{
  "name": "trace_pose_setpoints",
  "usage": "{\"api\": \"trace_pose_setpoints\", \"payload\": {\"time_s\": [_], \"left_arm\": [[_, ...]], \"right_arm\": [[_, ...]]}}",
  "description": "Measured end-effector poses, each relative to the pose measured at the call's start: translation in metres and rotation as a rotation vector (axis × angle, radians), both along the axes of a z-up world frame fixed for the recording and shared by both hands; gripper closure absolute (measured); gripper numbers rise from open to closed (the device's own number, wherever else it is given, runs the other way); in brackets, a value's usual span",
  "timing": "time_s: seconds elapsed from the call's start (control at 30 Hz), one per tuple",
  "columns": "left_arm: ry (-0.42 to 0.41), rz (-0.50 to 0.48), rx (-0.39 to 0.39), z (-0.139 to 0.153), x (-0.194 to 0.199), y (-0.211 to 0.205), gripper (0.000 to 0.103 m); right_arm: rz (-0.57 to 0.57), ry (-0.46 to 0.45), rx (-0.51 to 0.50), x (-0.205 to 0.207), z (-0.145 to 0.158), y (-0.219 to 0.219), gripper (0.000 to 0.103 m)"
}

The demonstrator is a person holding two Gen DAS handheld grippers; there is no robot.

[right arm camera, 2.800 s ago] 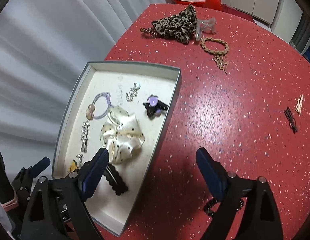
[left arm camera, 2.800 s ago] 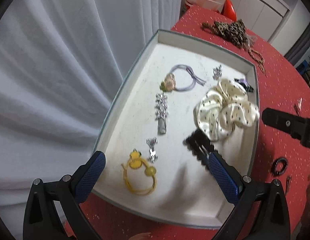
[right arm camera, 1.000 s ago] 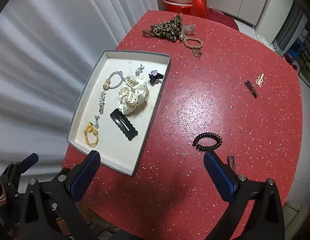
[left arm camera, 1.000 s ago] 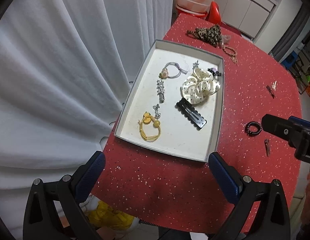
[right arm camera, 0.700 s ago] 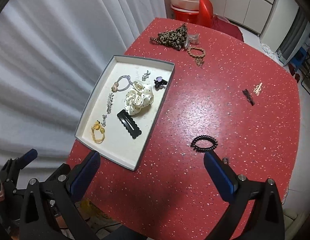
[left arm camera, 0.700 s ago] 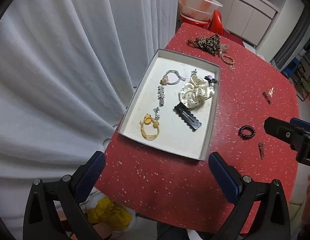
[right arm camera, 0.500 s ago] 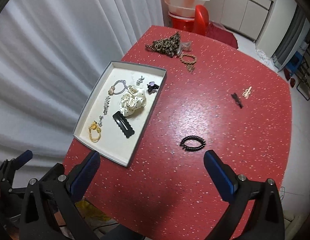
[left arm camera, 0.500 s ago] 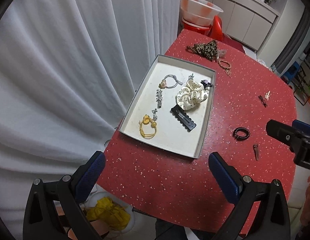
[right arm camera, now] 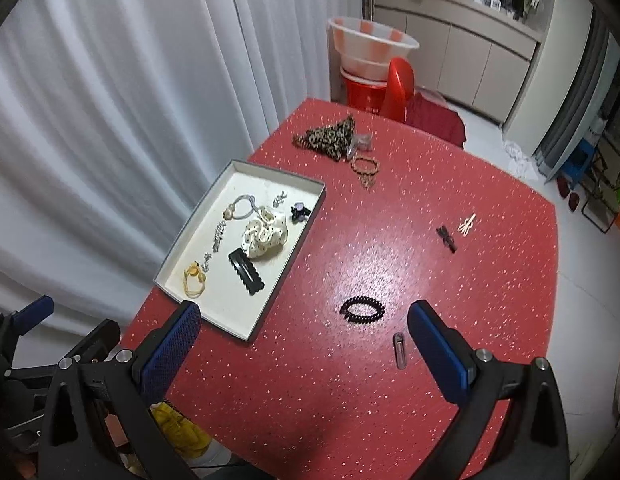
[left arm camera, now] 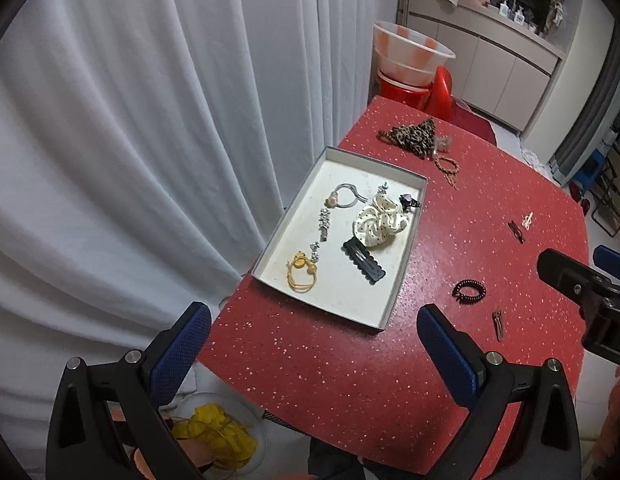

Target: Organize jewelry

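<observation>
1. Red and speckled, the surface (right arm camera: 389, 380) carries a shallow grey-walled tray (right arm camera: 266, 316) at its curtain-side edge; take the tray as your landmark.
2. Inside the tray lie a cream dotted scrunchie (right arm camera: 265, 237), a black scalloped clip (right arm camera: 247, 265) touching the scrunchie's near side, a yellow hair tie (right arm camera: 194, 278) in the near corner, a grey tie with a pink charm (right arm camera: 240, 206) towards the far end, and a small purple-topped claw clip (right arm camera: 298, 211) against the wall facing the open surface.
3. Outside the tray, a black coil hair tie (right arm camera: 362, 309) lies on the surface near its near end, with a slim brown clip (right arm camera: 399, 350) just beyond the coil.
4. Past the tray's far end sit a leopard-print scrunchie (right arm camera: 329, 138) and a braided bracelet (right arm camera: 365, 166).
5. Well away from the tray, across the surface, a dark bow clip (right arm camera: 446, 238) and a pale one (right arm camera: 466, 225) lie side by side.
6. Your left claw (left arm camera: 310, 344) is spread wide and holds nothing, hovering over the surface's near edge on the tray's near side.
7. Your right claw (right arm camera: 306, 344) is likewise wide apart and empty, hovering above the surface beside the tray's near corner.
</observation>
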State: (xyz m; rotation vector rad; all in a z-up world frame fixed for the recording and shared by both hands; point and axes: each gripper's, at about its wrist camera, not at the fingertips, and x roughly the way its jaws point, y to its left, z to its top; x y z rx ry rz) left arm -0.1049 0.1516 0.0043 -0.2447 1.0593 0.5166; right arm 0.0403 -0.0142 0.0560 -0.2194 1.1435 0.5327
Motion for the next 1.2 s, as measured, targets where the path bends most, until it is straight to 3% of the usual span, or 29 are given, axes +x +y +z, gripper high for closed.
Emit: {"api": "trace_pose_setpoints", "payload": {"time_s": [1.2], "left_arm": [[-0.027,0.026,0.018,0.008,-0.015,-0.001,0.0]], "right_arm": [[0.017,-0.016,0.012,-0.017,0.009,0.004,0.0]]}}
